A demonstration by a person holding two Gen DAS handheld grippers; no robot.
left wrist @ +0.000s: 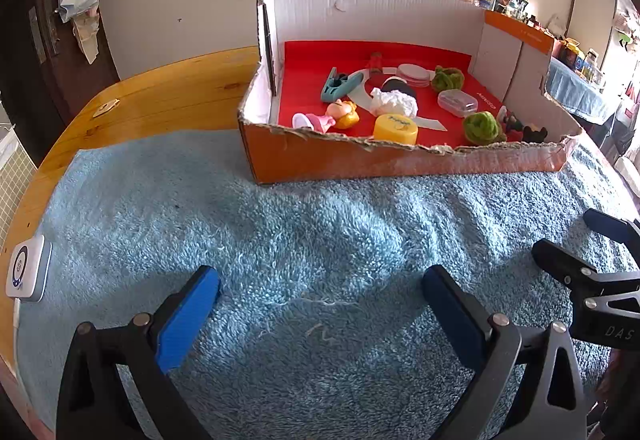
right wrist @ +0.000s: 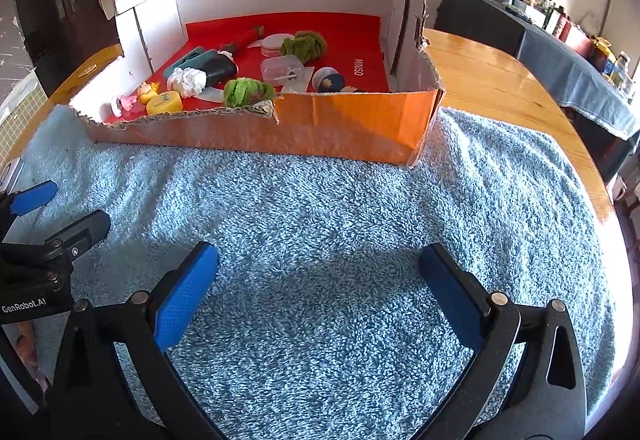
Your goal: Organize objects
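Observation:
An orange cardboard box (left wrist: 400, 160) (right wrist: 352, 124) with a red floor stands on the blue towel (left wrist: 304, 240) (right wrist: 340, 208). Inside lie a yellow lid (left wrist: 396, 128) (right wrist: 165, 102), a white crumpled wad (left wrist: 394, 102) (right wrist: 187, 81), two green fuzzy balls (left wrist: 482, 126) (right wrist: 246, 91), a small doll (left wrist: 342, 114) (right wrist: 138, 96), a teal clip (left wrist: 340, 84), a clear plastic case (left wrist: 458, 103) (right wrist: 282, 69) and round pads (left wrist: 412, 74) (right wrist: 276, 42). My left gripper (left wrist: 320, 304) and right gripper (right wrist: 318, 288) both hover open over bare towel, short of the box, holding nothing.
The towel covers a round wooden table (left wrist: 168, 92) (right wrist: 500, 80). A white square device (left wrist: 26, 274) sits at the towel's left edge. Each gripper shows at the other view's side: right one (left wrist: 592, 260), left one (right wrist: 52, 224). A cluttered shelf (right wrist: 560, 28) lines the right wall.

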